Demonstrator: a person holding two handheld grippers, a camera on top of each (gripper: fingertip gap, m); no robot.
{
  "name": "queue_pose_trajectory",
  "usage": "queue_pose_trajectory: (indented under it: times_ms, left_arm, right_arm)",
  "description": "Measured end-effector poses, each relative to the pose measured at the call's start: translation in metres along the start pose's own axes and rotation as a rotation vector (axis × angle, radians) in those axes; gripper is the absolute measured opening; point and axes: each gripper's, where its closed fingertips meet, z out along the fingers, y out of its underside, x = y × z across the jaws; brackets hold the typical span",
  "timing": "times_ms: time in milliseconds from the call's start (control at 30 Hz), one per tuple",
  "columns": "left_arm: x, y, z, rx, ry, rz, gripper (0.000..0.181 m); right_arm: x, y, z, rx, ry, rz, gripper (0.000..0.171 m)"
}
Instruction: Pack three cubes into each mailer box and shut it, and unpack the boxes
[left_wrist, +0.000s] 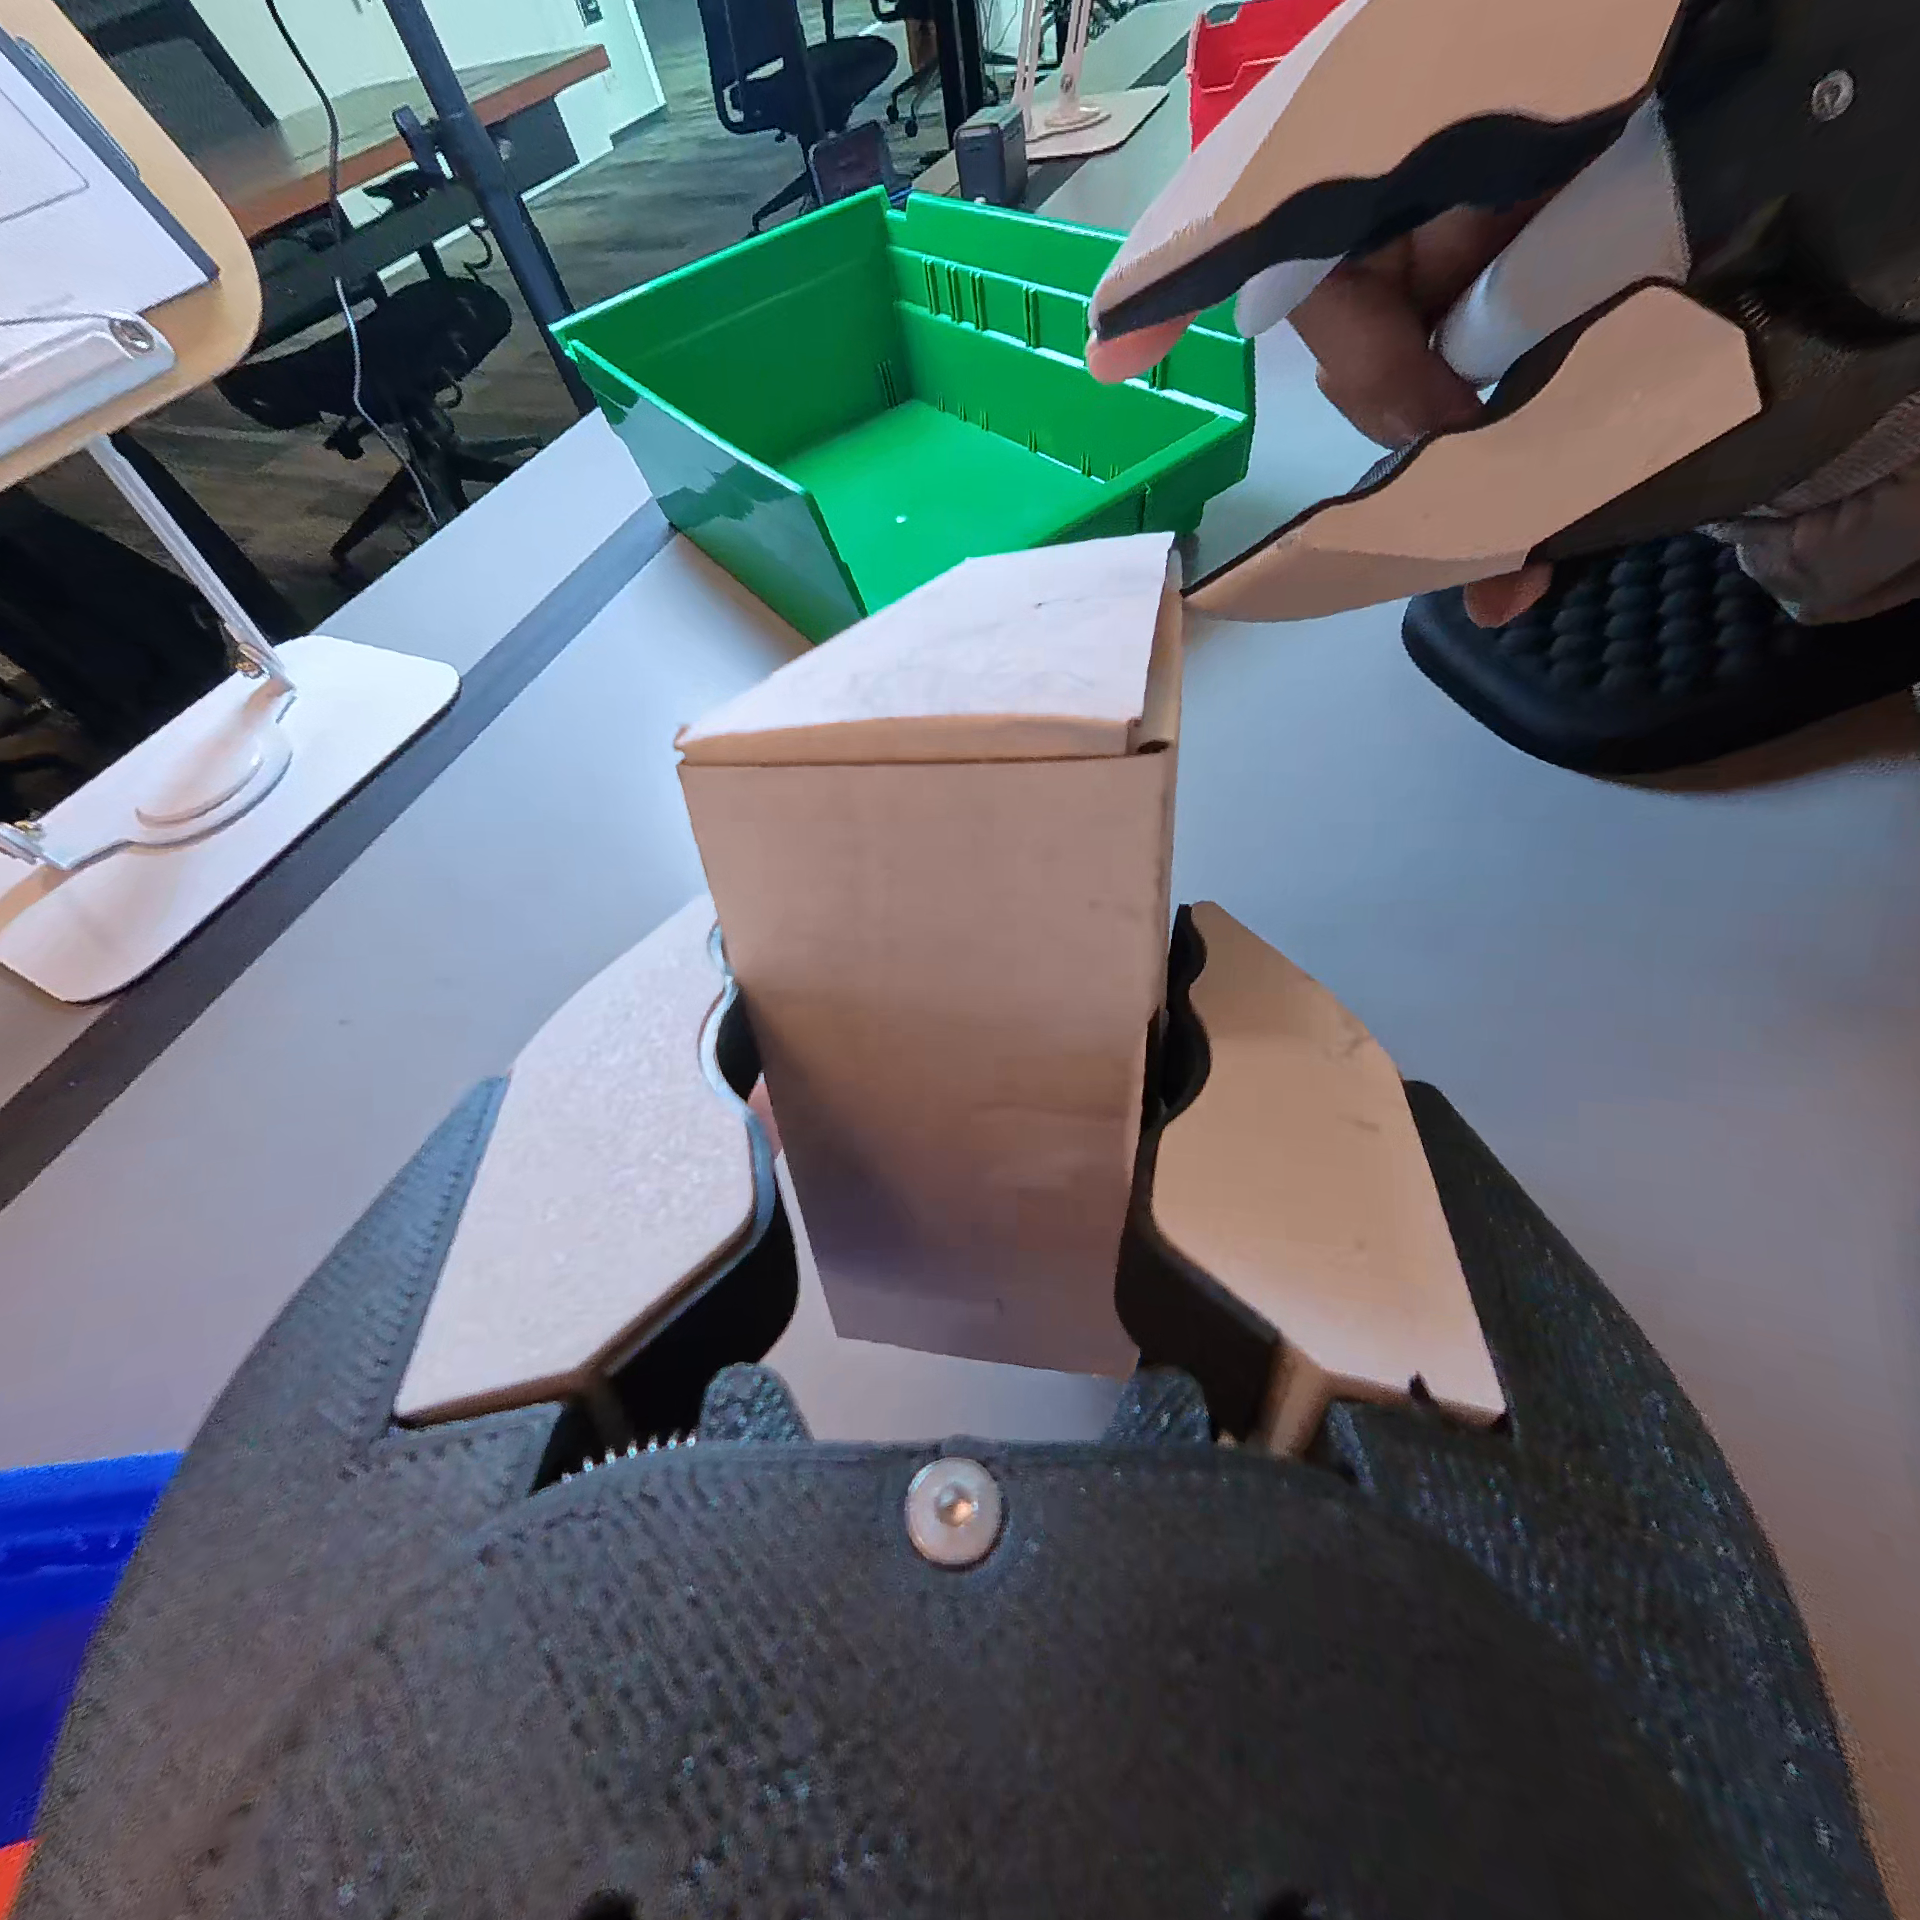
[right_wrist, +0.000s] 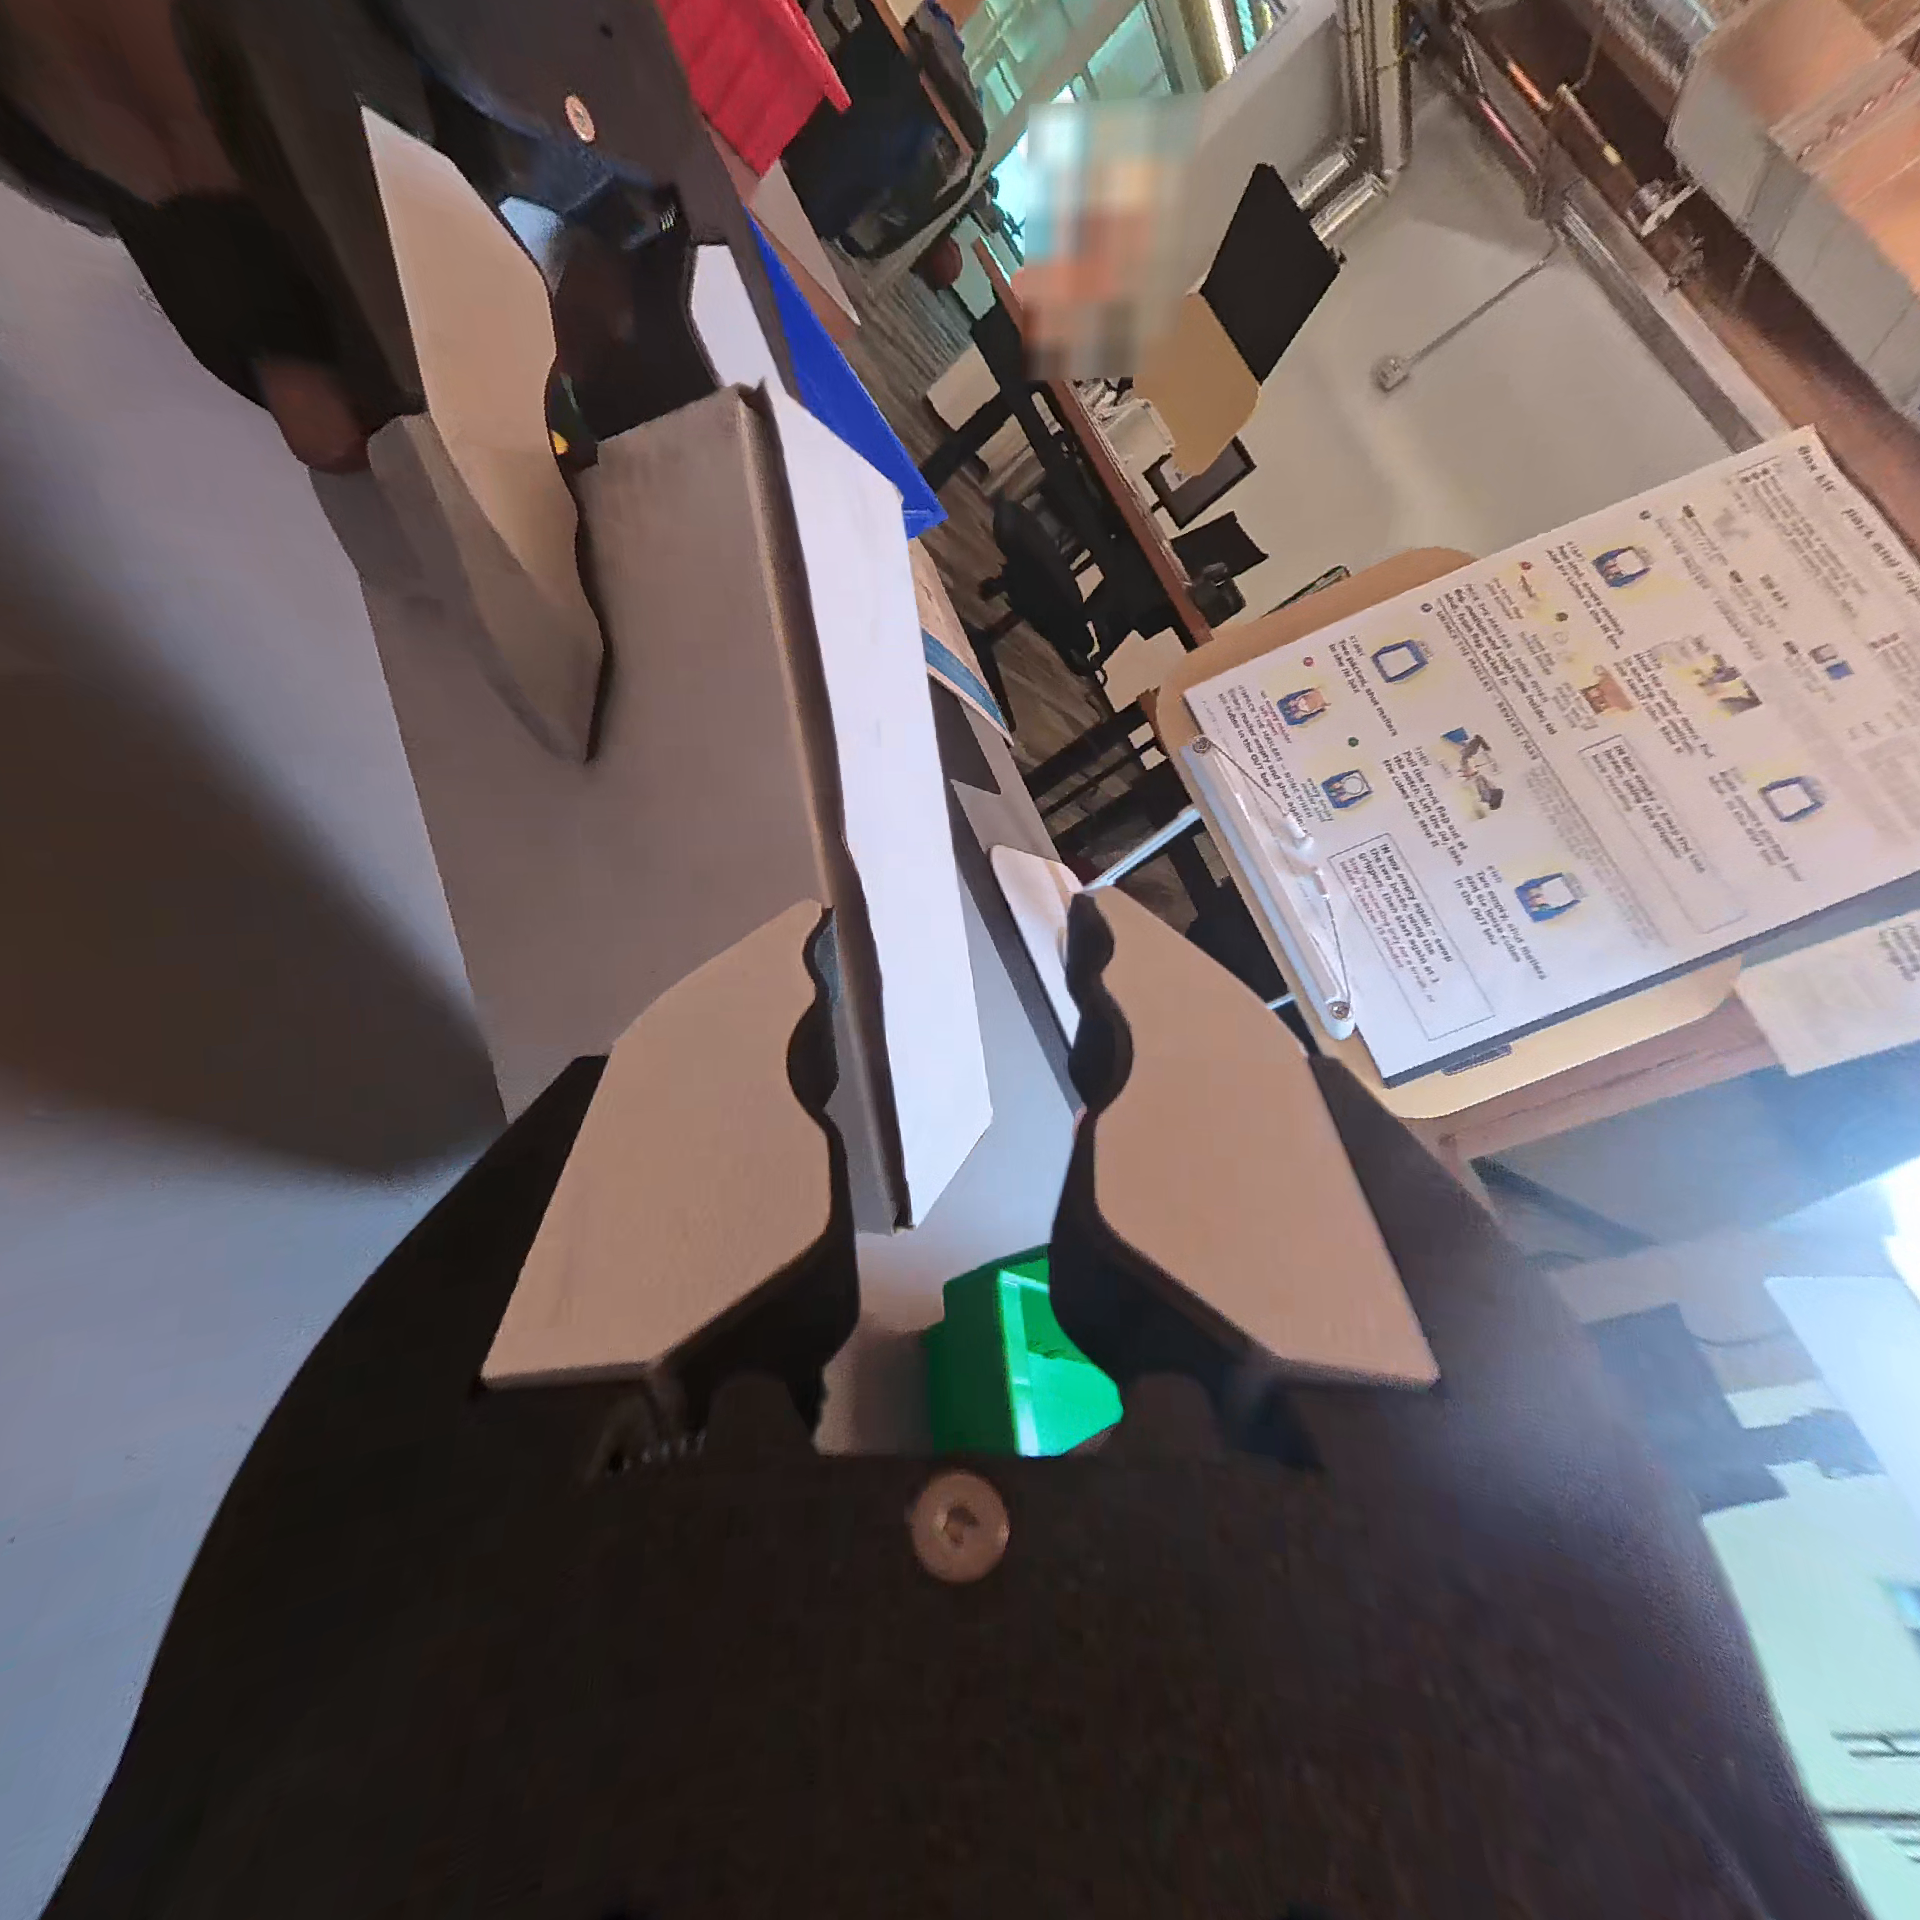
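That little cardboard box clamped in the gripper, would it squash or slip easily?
The tan cardboard mailer box probably dents under hard squeezing: thin folded walls show at its flap. It looks smooth, so it might slip, though the left gripper clamps both sides. Weight is unclear; its contents are hidden.

A green bin is standing open and empty on the grey surface. A black ridged pad is lying on the surface near its right edge. A sheet holder on a white base is standing to the left. The instruction sheet is leaning clipped on its board. Office chairs are sitting behind. A blue bin is showing at lower left.
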Motion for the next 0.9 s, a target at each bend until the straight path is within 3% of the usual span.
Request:
queue_pose_trajectory:
  times_ms: [267,533,733,900]
  left_arm:
    - [0.001,-0.005,-0.001,0.011,-0.020,0.008,0.077]
    - [0.002,-0.003,0.001,0.003,-0.026,0.037,0.077]
    - [0.011,-0.005,0.000,0.023,0.028,0.024,0.076]
    - [0.014,0.011,0.006,-0.003,0.109,-0.072,0.076]
  right_arm:
    - [-0.001,-0.002,-0.001,0.009,-0.043,0.070,0.035]
    - [-0.005,0.002,-0.001,-0.019,-0.045,0.009,0.031]
    - [-0.013,0.006,0.003,-0.068,-0.040,-0.131,0.032]
    - [-0.012,0.002,0.003,-0.050,-0.057,-0.051,0.031]
